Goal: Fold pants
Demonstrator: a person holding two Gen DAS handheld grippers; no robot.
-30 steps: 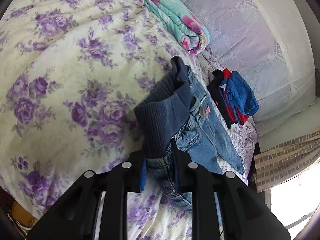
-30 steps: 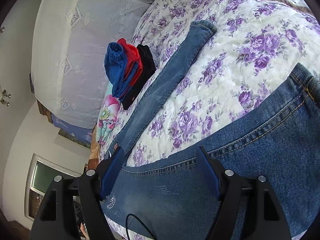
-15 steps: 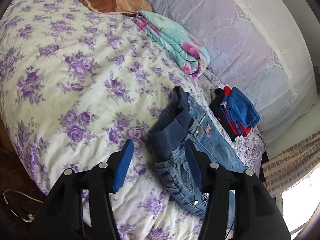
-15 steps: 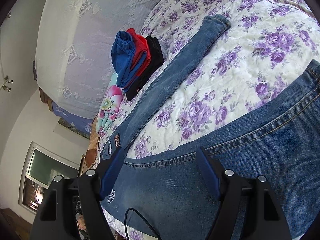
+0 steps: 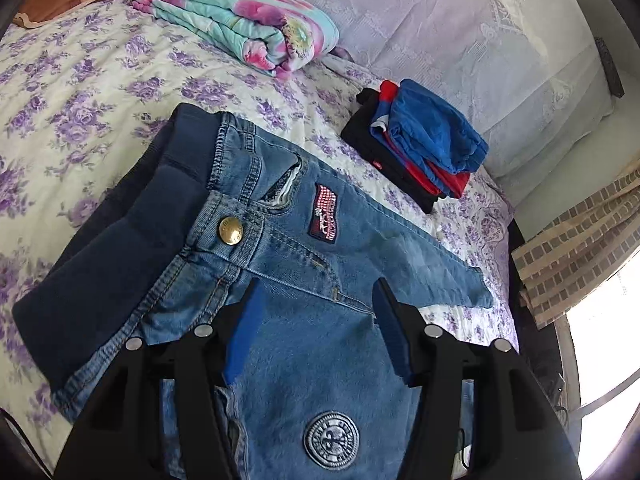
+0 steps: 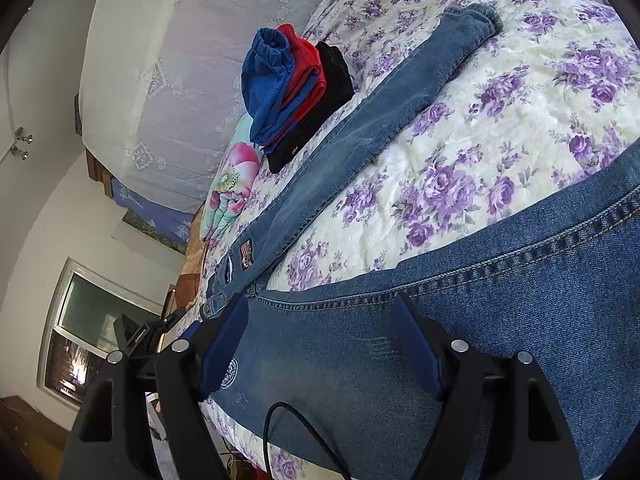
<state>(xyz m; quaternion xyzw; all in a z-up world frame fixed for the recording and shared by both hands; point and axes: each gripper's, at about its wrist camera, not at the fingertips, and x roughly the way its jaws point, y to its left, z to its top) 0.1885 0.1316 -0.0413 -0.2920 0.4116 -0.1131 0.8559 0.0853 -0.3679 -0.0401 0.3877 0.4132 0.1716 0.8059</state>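
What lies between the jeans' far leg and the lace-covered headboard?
A folded clothes stack, blue on red on black, sits on the floral bedspread beside the jeans; both views show it.

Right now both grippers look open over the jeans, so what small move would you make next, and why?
Probably lower the left gripper and close it on the near leg of the jeans. Both it and the right gripper hang open, holding nothing, and the two legs lie spread apart on the bedspread, so one must be lifted over the other.

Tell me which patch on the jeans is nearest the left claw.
The round white patch, between the left claw's arms; the striped patch lies farther up, by the pocket.
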